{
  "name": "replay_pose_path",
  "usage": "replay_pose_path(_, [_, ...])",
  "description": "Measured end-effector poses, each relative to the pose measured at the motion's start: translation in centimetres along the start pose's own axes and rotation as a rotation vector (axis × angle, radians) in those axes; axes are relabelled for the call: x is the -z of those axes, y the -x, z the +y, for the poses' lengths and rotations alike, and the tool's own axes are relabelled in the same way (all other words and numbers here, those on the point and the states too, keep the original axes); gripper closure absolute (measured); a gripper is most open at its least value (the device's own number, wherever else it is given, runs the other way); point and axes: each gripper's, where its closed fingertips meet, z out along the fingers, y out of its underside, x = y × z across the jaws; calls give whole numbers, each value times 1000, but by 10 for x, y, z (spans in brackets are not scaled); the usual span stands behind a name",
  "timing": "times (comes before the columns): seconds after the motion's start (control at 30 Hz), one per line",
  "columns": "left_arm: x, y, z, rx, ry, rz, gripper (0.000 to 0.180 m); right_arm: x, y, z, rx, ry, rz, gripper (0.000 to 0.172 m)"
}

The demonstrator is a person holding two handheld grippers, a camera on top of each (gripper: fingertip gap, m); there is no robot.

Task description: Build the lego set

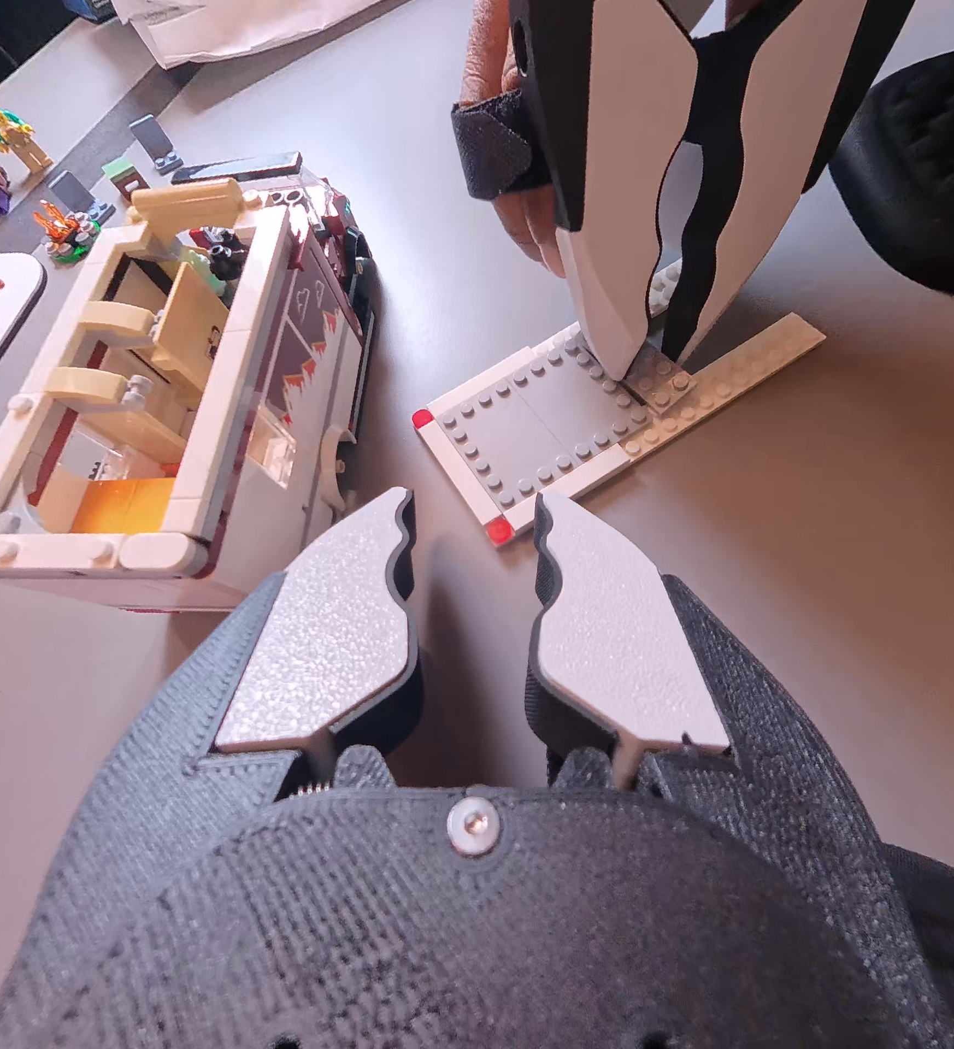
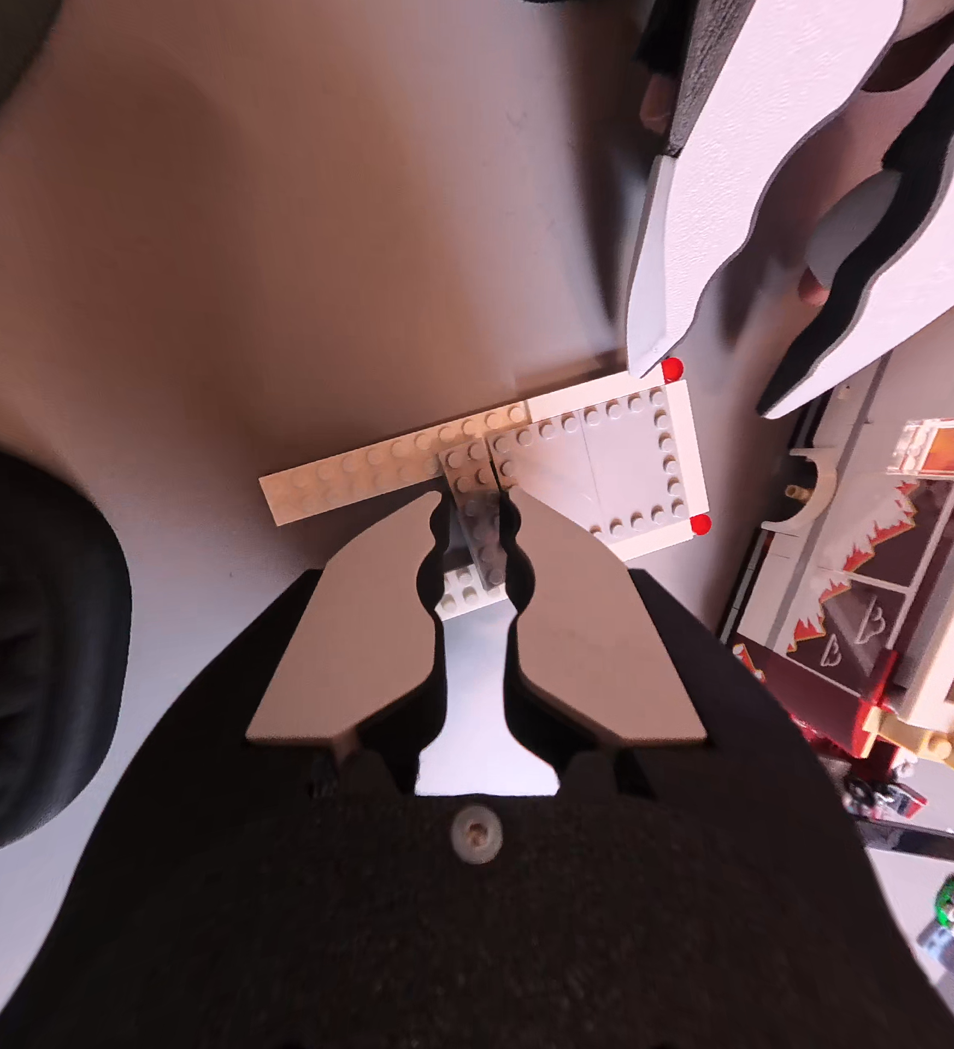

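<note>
We note the right gripper (image 2: 475,511) clenched on a narrow dark grey plate (image 2: 477,499) whose long axis runs straight ahead between its fingers, atop the tan strip (image 2: 350,471) beside the studded grey panel (image 2: 622,471). The left gripper (image 1: 475,511) hangs released and empty just off the panel's red-cornered end, farther away. All sits on a smooth grey table (image 1: 747,567), with a white brick-built van (image 1: 179,397) alongside.
</note>
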Motion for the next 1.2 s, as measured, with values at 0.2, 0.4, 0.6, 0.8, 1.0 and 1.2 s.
replay_pose_path(0.2, [0, 1, 0, 7, -4, 2, 140, 1, -3, -2, 31, -2, 29, 156])
replay_pose_path(0.4, [0, 0, 0, 5, 0, 4, 140, 6, -5, -1, 26, -19, 79, 156])
replay_pose_path(0.6, [0, 1, 0, 9, -1, 3, 140, 4, -2, -2, 29, -26, 100, 162])
replay_pose_path(0.8, [0, 0, 0, 7, -1, 3, 141, 4, -6, -2, 10, -40, 133, 158])
replay_pose_path(1.0, [1, 1, 0, 11, -5, 1, 141, 24, -7, 2, -438, -84, 167, 119])
replay_pose_path(1.2, [2, 4, -1, 25, -13, -12, 141, 21, 16, 10, -1062, -90, 343, 89])
